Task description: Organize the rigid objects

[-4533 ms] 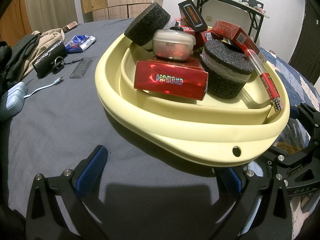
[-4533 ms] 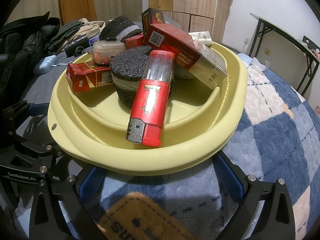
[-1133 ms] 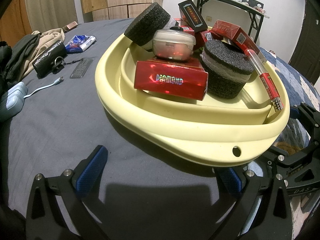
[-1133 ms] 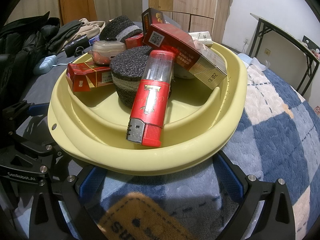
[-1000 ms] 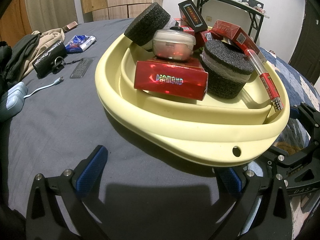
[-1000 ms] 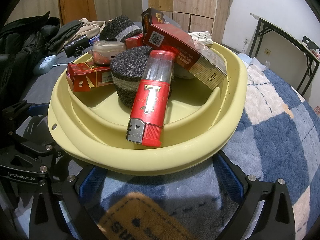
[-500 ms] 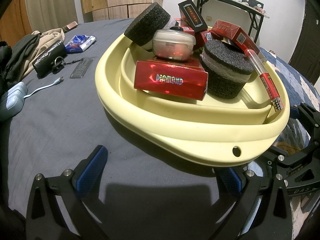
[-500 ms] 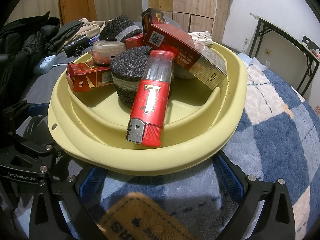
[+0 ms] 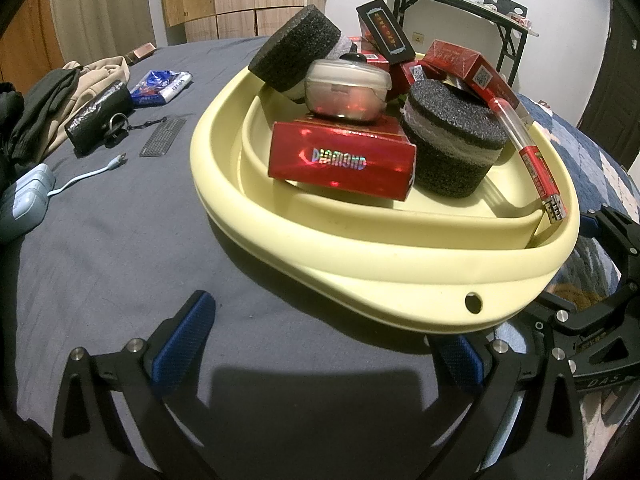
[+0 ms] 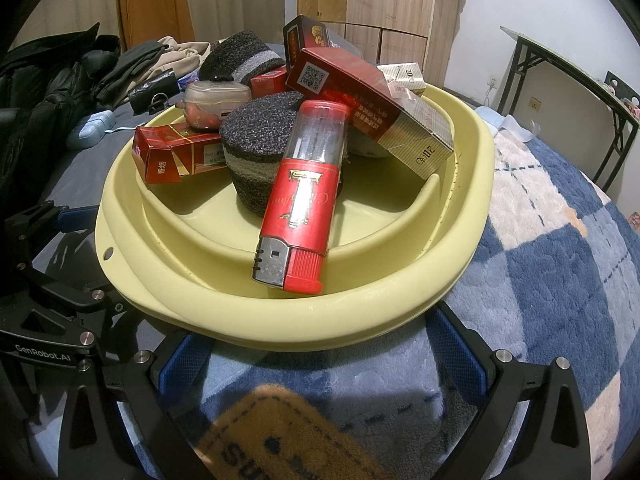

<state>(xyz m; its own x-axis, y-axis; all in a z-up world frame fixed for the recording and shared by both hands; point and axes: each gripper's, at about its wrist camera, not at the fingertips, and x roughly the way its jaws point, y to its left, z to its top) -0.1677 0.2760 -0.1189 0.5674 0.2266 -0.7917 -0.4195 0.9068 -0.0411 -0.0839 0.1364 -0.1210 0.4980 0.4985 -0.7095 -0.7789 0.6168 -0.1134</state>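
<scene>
A pale yellow basin point(image 9: 400, 256) point(image 10: 360, 312) sits on the bed, piled with rigid items. A red DIAMOND box point(image 9: 340, 160) lies at its front left, with a clear-lidded case point(image 9: 346, 88) on top. Two black foam pucks point(image 9: 452, 140) point(image 9: 298, 58) flank them. A big red lighter point(image 10: 304, 200) point(image 9: 536, 168) leans on the inner rim, and red cigarette packs point(image 10: 372, 108) are stacked behind. My left gripper point(image 9: 320, 344) stands open just before the basin's near edge. My right gripper point(image 10: 320, 348) is open too, its fingers straddling the rim's underside.
Grey sheet point(image 9: 100, 240) spreads to the left with a black pouch point(image 9: 98, 114), a blue snack packet point(image 9: 160, 86), a cable point(image 9: 88, 174) and piled clothes point(image 10: 60, 80). A blue checked blanket point(image 10: 560, 280) lies right. A black folding table point(image 9: 460, 8) stands behind.
</scene>
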